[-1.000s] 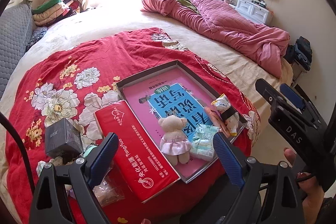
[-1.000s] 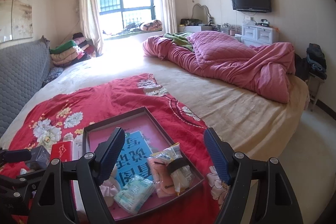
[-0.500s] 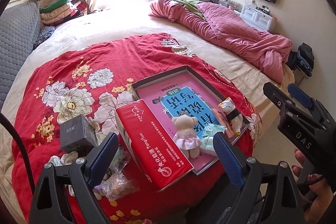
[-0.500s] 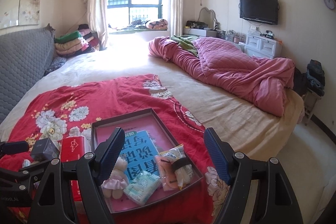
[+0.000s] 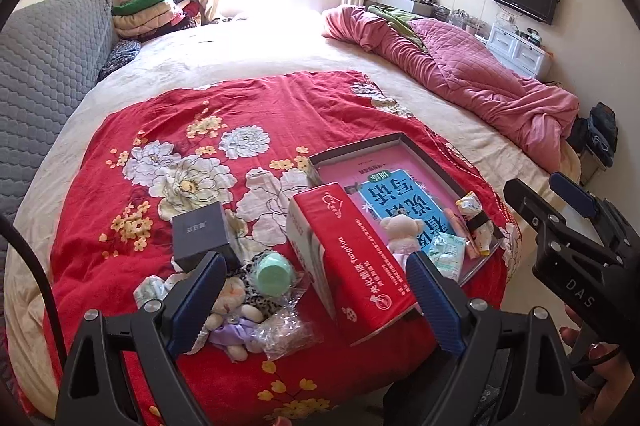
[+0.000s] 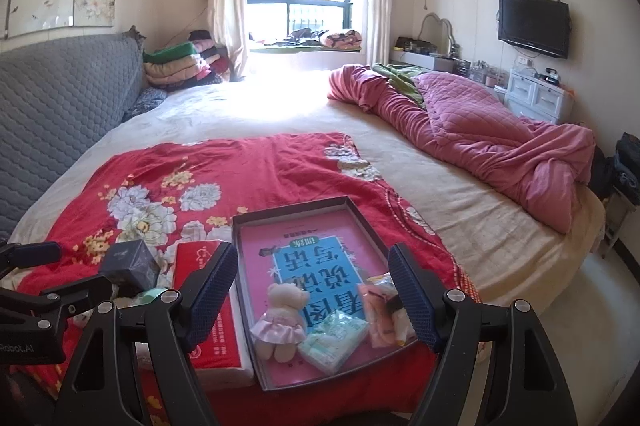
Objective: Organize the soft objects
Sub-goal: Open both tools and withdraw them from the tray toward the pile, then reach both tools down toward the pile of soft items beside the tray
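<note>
Red floral cloth (image 5: 168, 130) covers the near end of the bed, and on it we find the job only partly done. Our shallow tray (image 6: 362, 222), lined with a pink and blue printed sheet, already holds a small bear in a pink dress (image 6: 280, 322), a pale green tissue packet (image 6: 334, 340) and some pinkish wrapped packets (image 6: 380, 306) against its right wall. Left of the tray lies a long red tissue pack (image 5: 352, 258), its edge touching the tray's left side, and beyond that a loose heap remains: a second bear in purple (image 5: 234, 314), a mint-green round thing (image 5: 273, 273), crinkled clear wrapping (image 5: 286, 330) and a dark box (image 5: 202, 236). We judge those soft pieces in the heap to be what is left to sort; the box looks rigid. Our left gripper (image 5: 312, 300) hangs above the heap and the red pack with its jaws spread wide and nothing between them. Our right gripper (image 6: 310, 292) hangs over the tray, likewise wide apart and empty.
</note>
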Demonstrator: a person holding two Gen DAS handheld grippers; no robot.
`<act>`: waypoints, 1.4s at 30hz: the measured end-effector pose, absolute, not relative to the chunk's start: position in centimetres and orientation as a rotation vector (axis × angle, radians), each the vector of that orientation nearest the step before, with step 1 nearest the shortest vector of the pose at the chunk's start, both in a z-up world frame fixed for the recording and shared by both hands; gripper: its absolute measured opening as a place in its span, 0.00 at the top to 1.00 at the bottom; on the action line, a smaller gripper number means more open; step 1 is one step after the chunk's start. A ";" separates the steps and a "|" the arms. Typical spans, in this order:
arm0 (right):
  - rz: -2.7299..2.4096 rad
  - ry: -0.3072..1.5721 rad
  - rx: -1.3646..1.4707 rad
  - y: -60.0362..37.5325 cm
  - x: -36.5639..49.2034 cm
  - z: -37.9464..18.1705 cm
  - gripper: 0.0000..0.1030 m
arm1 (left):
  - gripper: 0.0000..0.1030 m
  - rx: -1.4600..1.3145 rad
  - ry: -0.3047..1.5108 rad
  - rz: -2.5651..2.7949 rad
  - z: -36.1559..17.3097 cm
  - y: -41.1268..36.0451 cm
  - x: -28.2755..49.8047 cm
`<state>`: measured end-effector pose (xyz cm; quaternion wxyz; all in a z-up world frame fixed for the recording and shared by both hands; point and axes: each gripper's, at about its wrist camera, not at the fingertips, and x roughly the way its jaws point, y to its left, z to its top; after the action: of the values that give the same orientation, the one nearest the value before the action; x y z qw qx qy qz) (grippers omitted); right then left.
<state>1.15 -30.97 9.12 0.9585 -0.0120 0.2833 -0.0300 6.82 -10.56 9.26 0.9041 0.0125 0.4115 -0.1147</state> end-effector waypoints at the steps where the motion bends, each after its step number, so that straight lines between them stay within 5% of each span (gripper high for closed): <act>1: -0.056 0.572 -0.024 -30.7 1.1 9.2 0.24 | 0.11 0.031 0.851 -0.223 9.2 -10.3 6.7; 42: 0.252 0.644 -0.142 -19.5 0.7 6.1 0.24 | 0.11 -0.166 0.898 0.058 5.5 6.3 5.0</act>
<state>0.65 -19.51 6.10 0.9384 -0.0693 0.3152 0.1232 5.01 6.30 5.48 0.8971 -0.0803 0.4336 0.0282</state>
